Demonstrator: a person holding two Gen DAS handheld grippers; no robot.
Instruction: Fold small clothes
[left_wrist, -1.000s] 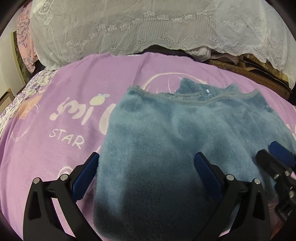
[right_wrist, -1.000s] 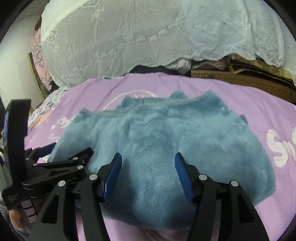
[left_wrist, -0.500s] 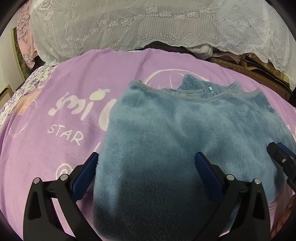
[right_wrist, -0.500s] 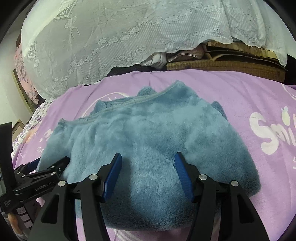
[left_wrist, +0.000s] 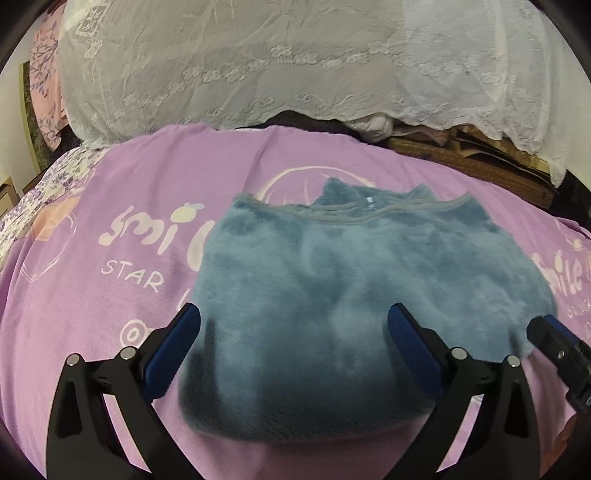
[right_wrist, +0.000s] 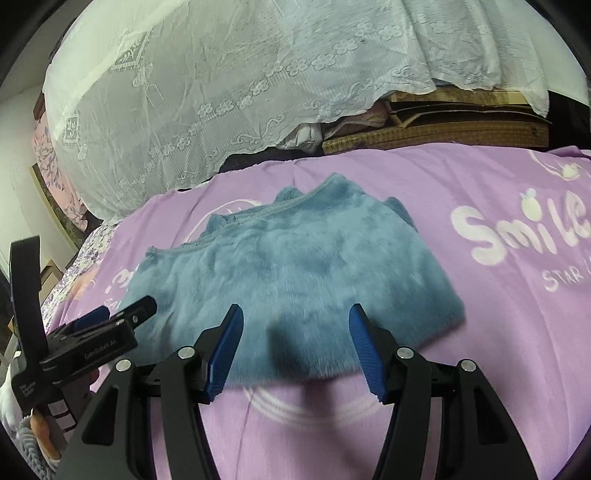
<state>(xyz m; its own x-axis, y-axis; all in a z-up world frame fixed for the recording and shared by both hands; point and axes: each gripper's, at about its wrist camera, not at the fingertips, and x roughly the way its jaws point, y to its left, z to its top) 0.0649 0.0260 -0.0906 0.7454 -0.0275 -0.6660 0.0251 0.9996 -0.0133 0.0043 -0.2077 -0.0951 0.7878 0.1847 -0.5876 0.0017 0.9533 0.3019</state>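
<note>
On the purple blanket (left_wrist: 110, 206) in front of you lies the folded blue fleece garment (left_wrist: 332, 280), its grey-trimmed edge at twelve o'clock, away from you. At nine o'clock from the garment you see the white "smi" and "STAR" print. Your left gripper (left_wrist: 295, 332) hovers over the garment's near edge, jaws spread wide, nothing between the pads. At three o'clock of it, your right gripper (right_wrist: 295, 332) hangs over the same near edge, jaws likewise apart and empty. Beyond the blanket, at twelve o'clock, a white lace cloth (left_wrist: 295, 62) drapes over piled things.
</note>
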